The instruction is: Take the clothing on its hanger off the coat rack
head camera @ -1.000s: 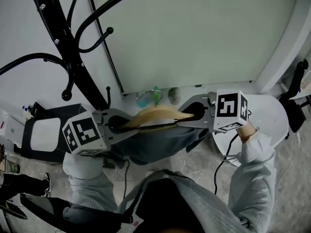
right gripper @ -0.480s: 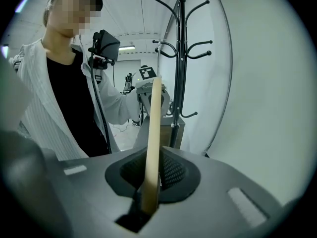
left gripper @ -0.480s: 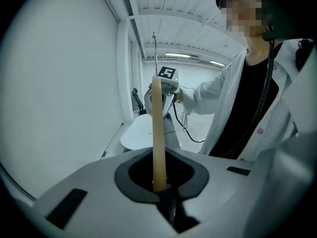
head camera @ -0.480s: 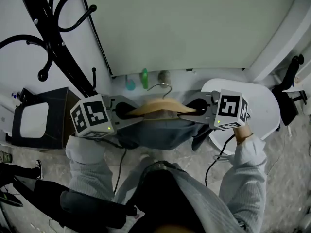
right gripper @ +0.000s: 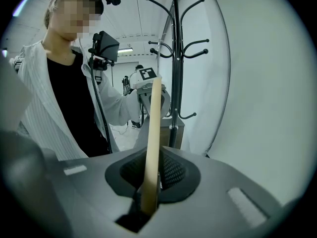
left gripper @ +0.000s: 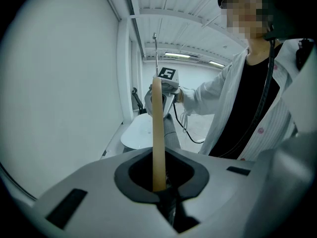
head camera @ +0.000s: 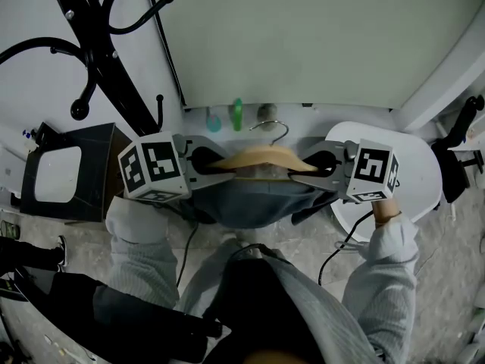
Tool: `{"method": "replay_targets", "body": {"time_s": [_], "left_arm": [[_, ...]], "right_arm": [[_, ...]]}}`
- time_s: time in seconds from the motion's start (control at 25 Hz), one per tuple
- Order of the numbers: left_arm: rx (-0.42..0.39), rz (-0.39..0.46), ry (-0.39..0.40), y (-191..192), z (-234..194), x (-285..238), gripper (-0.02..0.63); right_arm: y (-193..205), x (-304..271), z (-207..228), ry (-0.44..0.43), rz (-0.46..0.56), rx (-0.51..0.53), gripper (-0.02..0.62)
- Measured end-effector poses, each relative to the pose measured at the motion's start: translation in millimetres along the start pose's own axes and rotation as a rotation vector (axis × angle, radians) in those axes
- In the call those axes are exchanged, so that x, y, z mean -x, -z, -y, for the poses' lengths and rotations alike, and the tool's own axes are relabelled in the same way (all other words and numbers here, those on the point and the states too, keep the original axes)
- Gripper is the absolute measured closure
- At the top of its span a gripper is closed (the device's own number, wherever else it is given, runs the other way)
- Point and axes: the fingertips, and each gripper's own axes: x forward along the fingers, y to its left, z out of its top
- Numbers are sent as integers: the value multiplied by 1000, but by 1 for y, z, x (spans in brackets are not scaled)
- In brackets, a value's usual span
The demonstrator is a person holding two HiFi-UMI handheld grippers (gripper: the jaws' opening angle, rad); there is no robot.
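A wooden hanger [head camera: 258, 159] with a metal hook [head camera: 271, 128] carries a grey-blue garment [head camera: 250, 202] that hangs below it. The hanger is held level in the air, clear of the black coat rack [head camera: 97, 48] at the upper left. My left gripper [head camera: 203, 164] is shut on the hanger's left end, my right gripper [head camera: 321, 165] on its right end. In the left gripper view the hanger [left gripper: 157, 133] runs edge-on out of the left gripper [left gripper: 159, 185]. In the right gripper view the hanger [right gripper: 152, 138] rises from the right gripper [right gripper: 148, 202], with the rack [right gripper: 176, 58] behind.
A black box with a white panel [head camera: 59, 174] stands on the floor by the rack's foot. A white round table [head camera: 413, 174] is under my right hand. Small green and teal items [head camera: 237, 114] lie at the wall's base. Cables trail on the floor [head camera: 333, 252].
Both grippers have come down a little with the hanger and garment held between them. The rack's arms now lie further to the upper left of the hanger.
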Motion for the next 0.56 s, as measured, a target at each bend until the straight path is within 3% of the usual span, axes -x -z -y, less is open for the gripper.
{"method": "replay_targets", "body": {"time_s": [0.56], "left_arm": [[-7, -11, -9, -2, -4, 9, 574]], "right_arm": [[-9, -2, 2, -6, 18, 21, 560]]}}
